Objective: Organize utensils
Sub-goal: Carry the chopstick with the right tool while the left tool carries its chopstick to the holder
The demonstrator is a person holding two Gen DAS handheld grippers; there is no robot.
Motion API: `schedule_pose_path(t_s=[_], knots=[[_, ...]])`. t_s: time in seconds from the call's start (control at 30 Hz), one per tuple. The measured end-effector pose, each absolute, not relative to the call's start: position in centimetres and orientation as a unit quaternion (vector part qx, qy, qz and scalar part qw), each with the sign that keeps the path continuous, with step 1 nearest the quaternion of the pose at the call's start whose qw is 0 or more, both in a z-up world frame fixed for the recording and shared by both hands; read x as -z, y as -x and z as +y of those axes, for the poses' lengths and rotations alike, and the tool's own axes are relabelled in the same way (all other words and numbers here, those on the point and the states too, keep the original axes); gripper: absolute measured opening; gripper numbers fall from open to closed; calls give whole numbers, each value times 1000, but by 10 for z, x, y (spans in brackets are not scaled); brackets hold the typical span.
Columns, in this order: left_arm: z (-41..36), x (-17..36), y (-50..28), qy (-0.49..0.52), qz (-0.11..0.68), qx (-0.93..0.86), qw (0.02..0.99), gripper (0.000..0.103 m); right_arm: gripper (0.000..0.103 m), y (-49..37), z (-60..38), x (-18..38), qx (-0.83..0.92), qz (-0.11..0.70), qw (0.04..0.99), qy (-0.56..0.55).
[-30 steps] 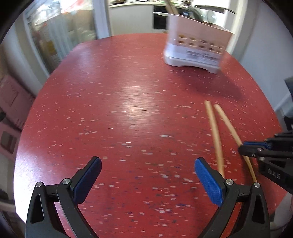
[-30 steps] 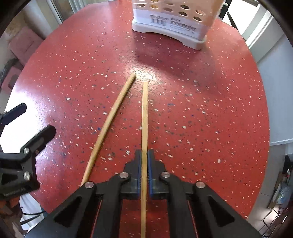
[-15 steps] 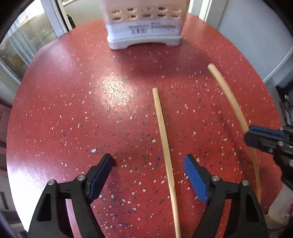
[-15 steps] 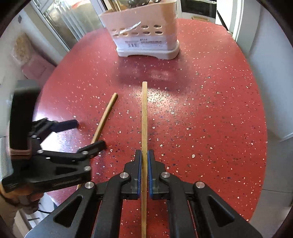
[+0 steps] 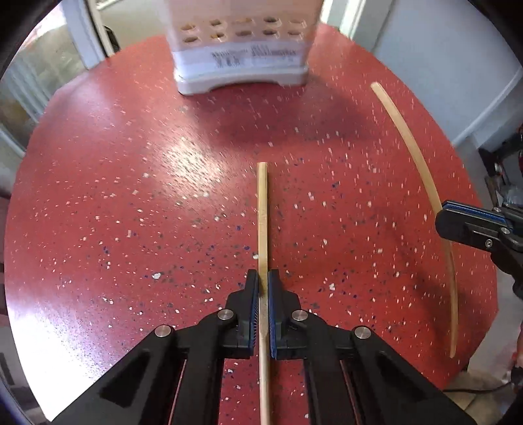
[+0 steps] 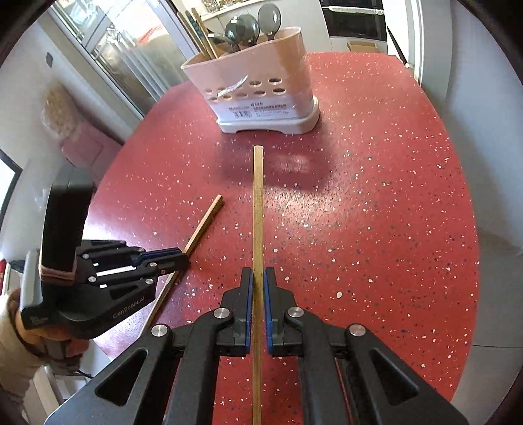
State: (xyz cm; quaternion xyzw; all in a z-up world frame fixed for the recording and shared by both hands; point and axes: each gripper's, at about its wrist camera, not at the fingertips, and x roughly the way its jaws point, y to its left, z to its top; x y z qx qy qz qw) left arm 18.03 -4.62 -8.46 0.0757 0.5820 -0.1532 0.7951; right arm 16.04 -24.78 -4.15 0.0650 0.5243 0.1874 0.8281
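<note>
My left gripper [image 5: 260, 281] is shut on a wooden chopstick [image 5: 262, 209] that points toward the pink utensil holder [image 5: 242, 49] at the table's far side. My right gripper [image 6: 258, 278] is shut on a second chopstick [image 6: 257, 209], lifted above the table and aimed at the holder [image 6: 258, 85]. In the left wrist view the right gripper [image 5: 470, 225] and its chopstick [image 5: 415, 153] show at the right. In the right wrist view the left gripper [image 6: 163, 258] and its chopstick [image 6: 202, 225] show at the left.
The round red speckled table [image 6: 376, 196] bears everything. The holder holds grey spoons [image 6: 255, 23] and wooden sticks [image 6: 202, 36]. Glass doors [image 6: 114, 52] stand at the left, a white wall [image 5: 451, 65] at the right.
My left gripper has closed on the chopstick that lay between its open fingers. My right gripper has raised its chopstick and brought it nearer the holder.
</note>
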Motion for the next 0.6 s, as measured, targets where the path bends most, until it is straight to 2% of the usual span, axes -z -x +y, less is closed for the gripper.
schedule_pose_path(t_s=[0.33,0.6], knots=[[-30,28,-157,-12,454,146,879,34,6,-160,-254,8,-203,467,858,-72],[-25,-10,-150,10,396,146,907,34,6,-166,-252,-18,-208,429,876,-76]])
